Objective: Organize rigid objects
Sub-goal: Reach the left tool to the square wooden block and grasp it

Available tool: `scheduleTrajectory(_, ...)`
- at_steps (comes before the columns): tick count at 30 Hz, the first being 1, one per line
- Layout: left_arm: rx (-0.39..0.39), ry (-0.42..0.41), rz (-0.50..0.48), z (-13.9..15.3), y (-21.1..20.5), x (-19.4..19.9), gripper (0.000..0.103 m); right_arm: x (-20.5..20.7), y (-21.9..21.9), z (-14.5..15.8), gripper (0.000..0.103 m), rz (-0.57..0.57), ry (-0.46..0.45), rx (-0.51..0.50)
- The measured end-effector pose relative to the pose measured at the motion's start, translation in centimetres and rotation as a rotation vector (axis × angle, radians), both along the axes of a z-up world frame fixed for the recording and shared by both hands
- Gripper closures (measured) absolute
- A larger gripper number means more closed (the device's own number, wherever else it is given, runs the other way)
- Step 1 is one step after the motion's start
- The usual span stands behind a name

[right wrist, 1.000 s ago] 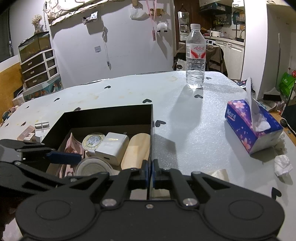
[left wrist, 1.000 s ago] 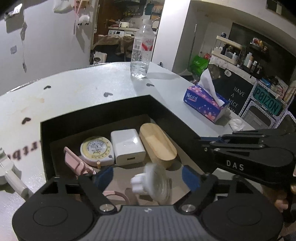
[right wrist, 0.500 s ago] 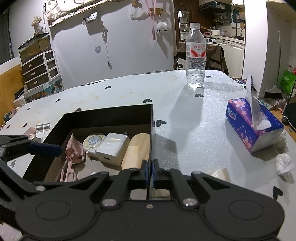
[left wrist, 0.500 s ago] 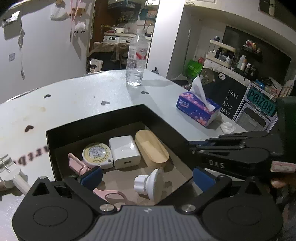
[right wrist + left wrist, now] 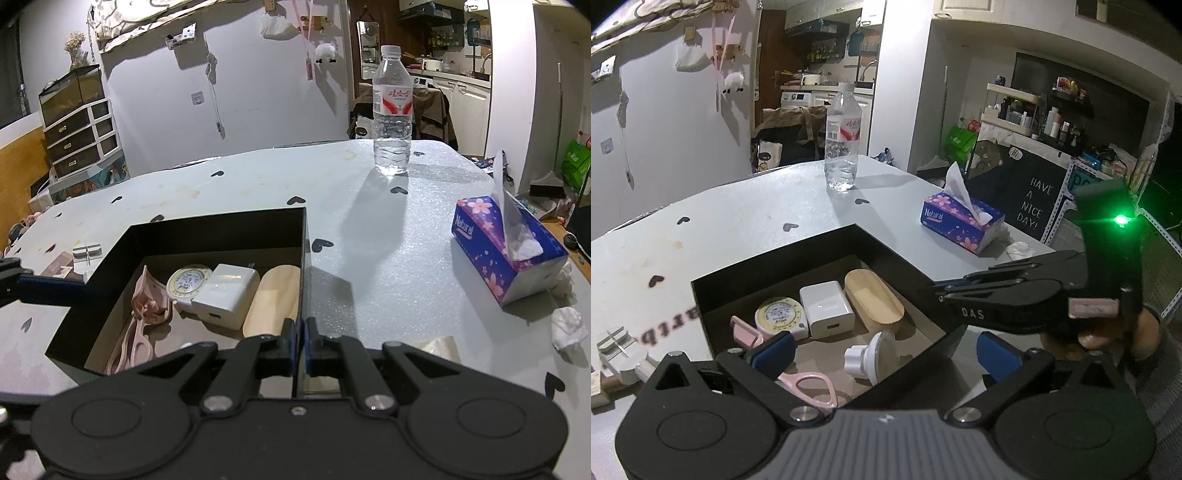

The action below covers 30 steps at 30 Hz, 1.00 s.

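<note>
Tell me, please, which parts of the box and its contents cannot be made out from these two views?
- Right wrist view: the right gripper hides the box's near wall and the white round part.
- Left wrist view: the left gripper covers the pink scissors' blades.
- Tape measure: print too small.

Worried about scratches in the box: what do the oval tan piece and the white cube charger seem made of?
Oval tan piece: likely wood or bamboo, matte, pale and even in tone; grain too faint to confirm. White cube charger: apparently hard plastic, smooth semi-gloss, with soft highlights and rounded edges.
</note>
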<state>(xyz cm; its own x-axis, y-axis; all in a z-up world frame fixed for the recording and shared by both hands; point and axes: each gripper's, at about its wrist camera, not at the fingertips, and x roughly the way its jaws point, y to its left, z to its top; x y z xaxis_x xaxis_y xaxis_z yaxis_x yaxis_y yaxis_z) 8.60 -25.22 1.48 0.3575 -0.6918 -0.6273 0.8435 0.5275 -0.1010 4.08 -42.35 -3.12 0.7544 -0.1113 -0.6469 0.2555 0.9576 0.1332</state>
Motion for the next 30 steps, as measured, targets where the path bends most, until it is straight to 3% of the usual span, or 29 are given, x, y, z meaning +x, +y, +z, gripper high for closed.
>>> scheduleTrajectory(14, -0.029, -0.111, 0.071, 0.7, 6.9, -2.2, 0.0, -0.3, 0.1, -0.2, 0.098, -0.009, -0.022, 0.001)
scheduleTrajectory(23, -0.001, -0.267, 0.248, 0.1, 14.4, -0.2, 0.0, -0.3, 0.5, -0.2, 0.098, -0.008, -0.023, -0.031)
scheduleTrajectory(30, -0.02, -0.313, 0.406, -1.0, 18.7, 3.6, 0.0, -0.2, 0.8, -0.2, 0.099, -0.011, -0.018, -0.05)
